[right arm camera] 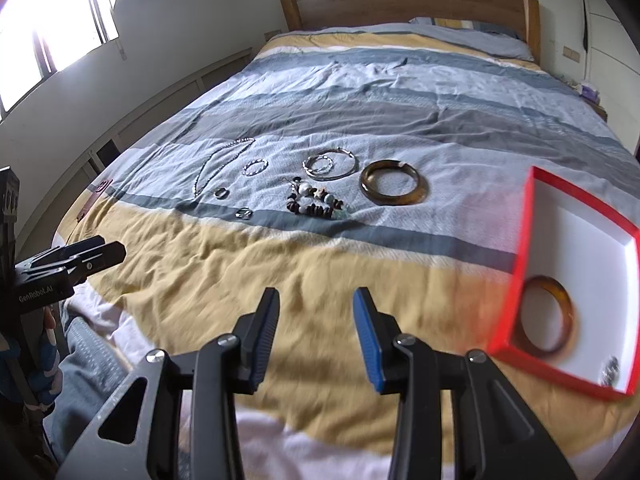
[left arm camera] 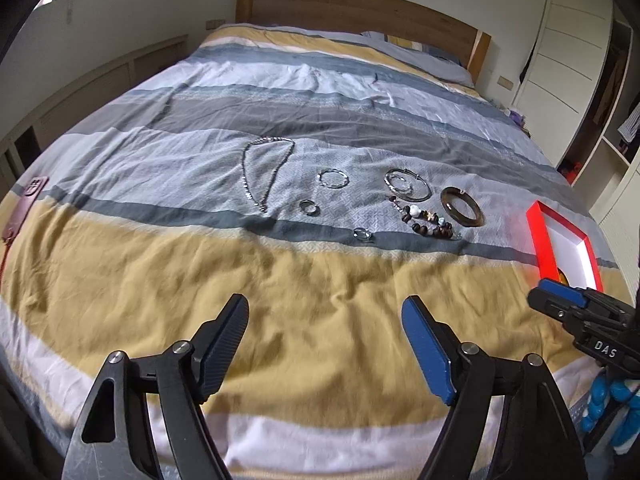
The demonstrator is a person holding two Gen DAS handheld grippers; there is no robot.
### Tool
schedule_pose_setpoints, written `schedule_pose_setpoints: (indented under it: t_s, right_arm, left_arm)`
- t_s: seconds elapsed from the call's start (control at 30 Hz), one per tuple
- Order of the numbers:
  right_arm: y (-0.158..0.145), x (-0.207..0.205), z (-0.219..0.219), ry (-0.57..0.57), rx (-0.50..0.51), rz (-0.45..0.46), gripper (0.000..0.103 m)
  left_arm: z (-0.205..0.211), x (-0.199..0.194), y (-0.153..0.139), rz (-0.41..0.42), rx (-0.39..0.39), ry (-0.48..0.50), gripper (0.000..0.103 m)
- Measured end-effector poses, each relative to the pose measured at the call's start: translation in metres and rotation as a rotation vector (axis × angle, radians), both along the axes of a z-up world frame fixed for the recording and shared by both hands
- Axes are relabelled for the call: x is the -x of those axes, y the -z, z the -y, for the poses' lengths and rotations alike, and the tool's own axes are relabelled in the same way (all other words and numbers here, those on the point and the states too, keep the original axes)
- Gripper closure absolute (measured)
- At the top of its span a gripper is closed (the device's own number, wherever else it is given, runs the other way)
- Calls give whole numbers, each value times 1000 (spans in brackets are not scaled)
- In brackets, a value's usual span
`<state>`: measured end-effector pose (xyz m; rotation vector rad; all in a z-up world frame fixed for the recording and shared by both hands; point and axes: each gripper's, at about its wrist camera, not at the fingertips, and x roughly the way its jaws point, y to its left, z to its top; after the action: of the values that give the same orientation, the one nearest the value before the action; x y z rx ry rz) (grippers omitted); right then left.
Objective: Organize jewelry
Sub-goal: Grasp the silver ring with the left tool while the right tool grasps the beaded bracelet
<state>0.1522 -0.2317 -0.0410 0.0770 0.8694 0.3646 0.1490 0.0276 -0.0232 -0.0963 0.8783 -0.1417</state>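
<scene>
Jewelry lies in a row on the striped bedspread: a silver chain necklace (left arm camera: 262,172) at left, a thin silver bracelet (left arm camera: 332,179), two small rings (left arm camera: 309,207) (left arm camera: 362,234), a silver bangle pair (left arm camera: 408,185), a beaded bracelet (left arm camera: 426,222) and a brown bangle (left arm camera: 461,207) (right arm camera: 394,182). A red-rimmed white box (right arm camera: 538,216) at right holds an amber bangle (right arm camera: 546,316) and a small silver piece (right arm camera: 610,372). My left gripper (left arm camera: 326,322) is open and empty over the yellow stripe. My right gripper (right arm camera: 316,312) is open and empty, left of the box.
The bed (left arm camera: 320,92) has a wooden headboard (left arm camera: 360,8) and pillows at the far end. A dark red case (left arm camera: 24,208) lies at the bed's left edge. A wardrobe (left arm camera: 568,60) stands to the right. A window (right arm camera: 48,24) is on the left.
</scene>
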Motion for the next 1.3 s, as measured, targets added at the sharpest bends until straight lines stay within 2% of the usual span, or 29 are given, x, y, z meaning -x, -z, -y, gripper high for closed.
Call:
schedule_pose_setpoints:
  t_s: [0.17, 0.57, 0.6, 0.67, 0.7, 0.93, 1.2, 1.3]
  right_arm:
    - [14, -31, -8, -35, -13, -6, 66]
    - [31, -97, -36, -163, 19, 26, 66]
    - [32, -102, -38, -175, 23, 32, 65]
    - [33, -108, -41, -187, 33, 46, 56]
    - [33, -111, -43, -193, 40, 58, 55]
    - [40, -128, -50, -249, 41, 56, 54]
    - [56, -144, -52, -291, 20, 12, 54]
    - [58, -146, -51, -301, 15, 5, 54]
  left_arm:
    - [13, -37, 15, -23, 27, 90, 35]
    - [39, -112, 62, -72, -6, 224, 45]
    - [41, -115, 64, -74, -6, 233, 46]
    - [44, -119, 68, -72, -13, 246, 46]
    - [45, -121, 70, -71, -18, 254, 46]
    - [46, -129, 79, -68, -4, 280, 60]
    - [48, -131, 85, -58, -21, 288, 65]
    - [44, -132, 87, -56, -9, 277, 69]
